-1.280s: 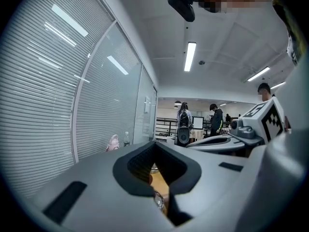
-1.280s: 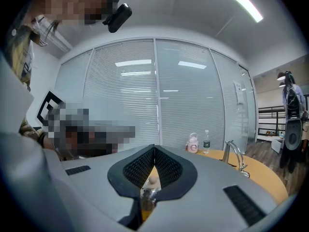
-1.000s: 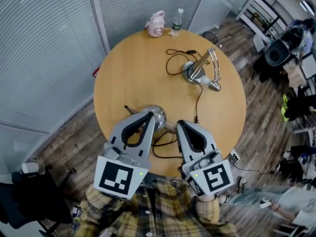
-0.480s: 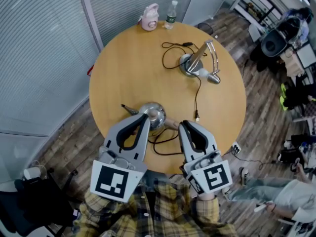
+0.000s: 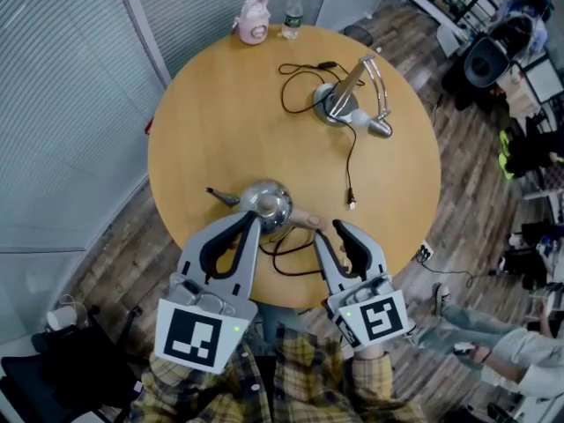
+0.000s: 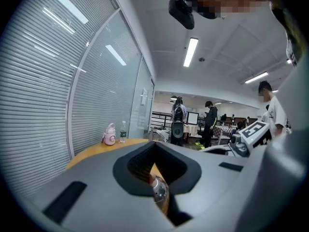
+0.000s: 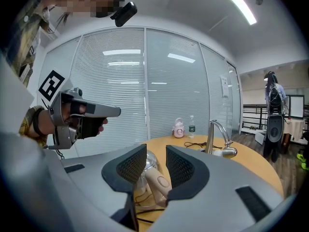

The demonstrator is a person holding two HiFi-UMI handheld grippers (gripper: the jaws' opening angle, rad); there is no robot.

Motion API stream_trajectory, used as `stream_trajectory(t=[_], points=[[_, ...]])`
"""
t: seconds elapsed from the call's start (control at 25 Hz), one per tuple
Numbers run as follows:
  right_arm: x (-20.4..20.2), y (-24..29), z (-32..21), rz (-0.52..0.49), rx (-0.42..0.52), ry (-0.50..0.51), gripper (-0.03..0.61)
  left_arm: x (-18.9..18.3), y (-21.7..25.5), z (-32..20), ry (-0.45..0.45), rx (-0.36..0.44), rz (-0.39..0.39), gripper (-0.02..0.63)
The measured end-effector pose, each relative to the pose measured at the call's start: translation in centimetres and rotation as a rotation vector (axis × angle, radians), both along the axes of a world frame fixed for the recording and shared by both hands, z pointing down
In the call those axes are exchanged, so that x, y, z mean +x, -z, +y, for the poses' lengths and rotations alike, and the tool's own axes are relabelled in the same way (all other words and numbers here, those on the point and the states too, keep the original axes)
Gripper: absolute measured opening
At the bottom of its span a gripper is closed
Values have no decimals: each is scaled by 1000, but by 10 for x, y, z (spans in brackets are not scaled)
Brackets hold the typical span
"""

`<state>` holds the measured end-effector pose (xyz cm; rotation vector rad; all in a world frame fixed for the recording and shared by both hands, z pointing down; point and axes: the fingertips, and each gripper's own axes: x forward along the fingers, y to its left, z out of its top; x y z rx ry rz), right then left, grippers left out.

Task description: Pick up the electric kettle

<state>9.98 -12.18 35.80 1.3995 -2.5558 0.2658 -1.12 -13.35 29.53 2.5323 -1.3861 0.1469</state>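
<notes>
The steel electric kettle [image 5: 267,203] stands near the front edge of the round wooden table [image 5: 220,122], its beige handle [image 5: 304,219] pointing right. My left gripper [image 5: 251,218] is shut and empty, its tips just in front of the kettle's body, which shows through its jaw loop [image 6: 158,191]. My right gripper [image 5: 328,230] sits just short of the handle, and its jaws are opening. In the right gripper view the handle [image 7: 159,182] and the steel body [image 7: 148,159] lie beyond the gap in my right gripper [image 7: 155,153], and the pads touch nothing.
A black cable [image 5: 286,256] loops on the table beside the kettle. Farther back are a silver desk lamp [image 5: 348,104] with its cord, a pink bottle [image 5: 253,20] and a water bottle [image 5: 293,0]. Glass walls with blinds stand to the left; people stand in the room beyond.
Both grippers have sunk lower at the table's front edge. The right gripper's jaws, shut before, now show a gap.
</notes>
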Motion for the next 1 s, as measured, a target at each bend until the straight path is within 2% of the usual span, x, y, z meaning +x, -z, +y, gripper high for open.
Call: stream_trajectory(t=[0.24,0.52,0.76,1.0], points=[[5,-28,0,11,-16,-22,193,-6,-9,-1,8,-14,-7,-2],[17,-71,0,32,-24,-58,253,-6,-29,-6,8,-44,-18,-2],[26,-99,-3,53,-23,-103,268,-5,-39,-7,1,-51,-21,-2],[27,-125,-7,37,-67,-136,268,-6,-52,-12,3,-62,-22,-2]])
